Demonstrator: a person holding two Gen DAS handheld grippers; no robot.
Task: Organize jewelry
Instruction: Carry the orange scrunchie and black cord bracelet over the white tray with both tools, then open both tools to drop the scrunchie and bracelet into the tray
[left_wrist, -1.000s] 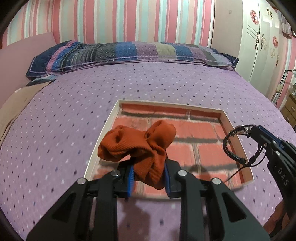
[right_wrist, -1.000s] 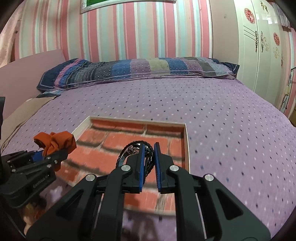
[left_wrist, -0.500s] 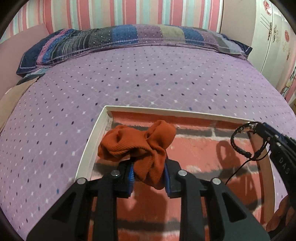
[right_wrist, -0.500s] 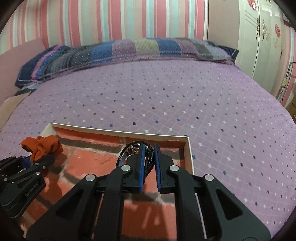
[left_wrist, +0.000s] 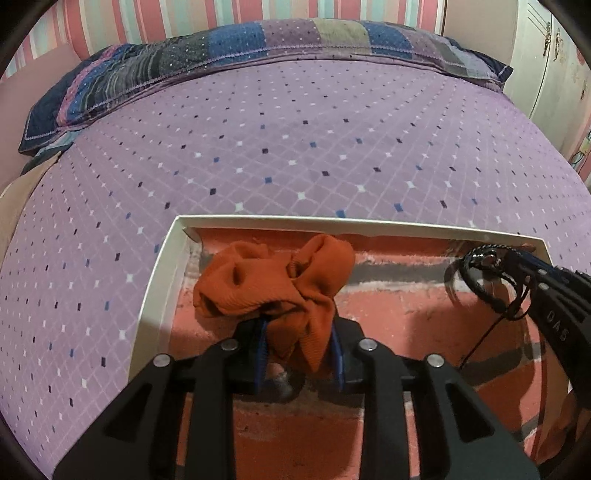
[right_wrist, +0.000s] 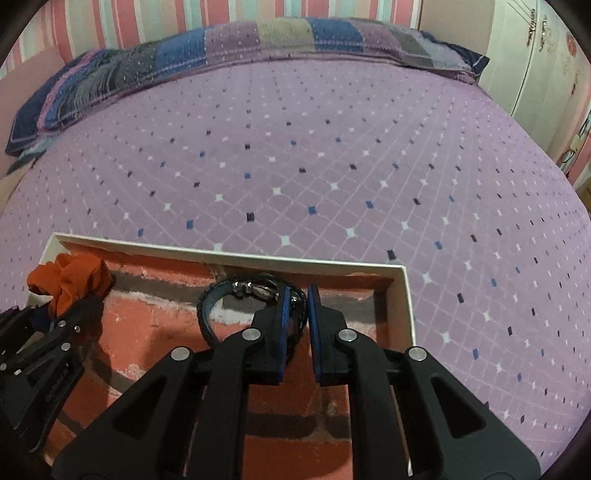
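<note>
My left gripper (left_wrist: 299, 343) is shut on an orange fabric scrunchie (left_wrist: 273, 284) and holds it low over the far left part of a shallow white-rimmed tray (left_wrist: 159, 280) with a red brick-pattern floor. The scrunchie also shows in the right wrist view (right_wrist: 70, 280). My right gripper (right_wrist: 297, 306) is shut on a black braided bracelet (right_wrist: 221, 299) with a metal clasp, low over the tray's far right part. The bracelet also shows in the left wrist view (left_wrist: 480, 273), hanging from the right gripper (left_wrist: 517, 258).
The tray (right_wrist: 404, 295) lies on a bed with a purple diamond-pattern cover (left_wrist: 295, 147). A striped patchwork pillow (left_wrist: 221, 55) lies along the far edge. A white wardrobe (right_wrist: 535, 55) stands at the right.
Both grippers have moved forward and down into the tray, each still holding its item. The tray now fills the lower part of both views.
</note>
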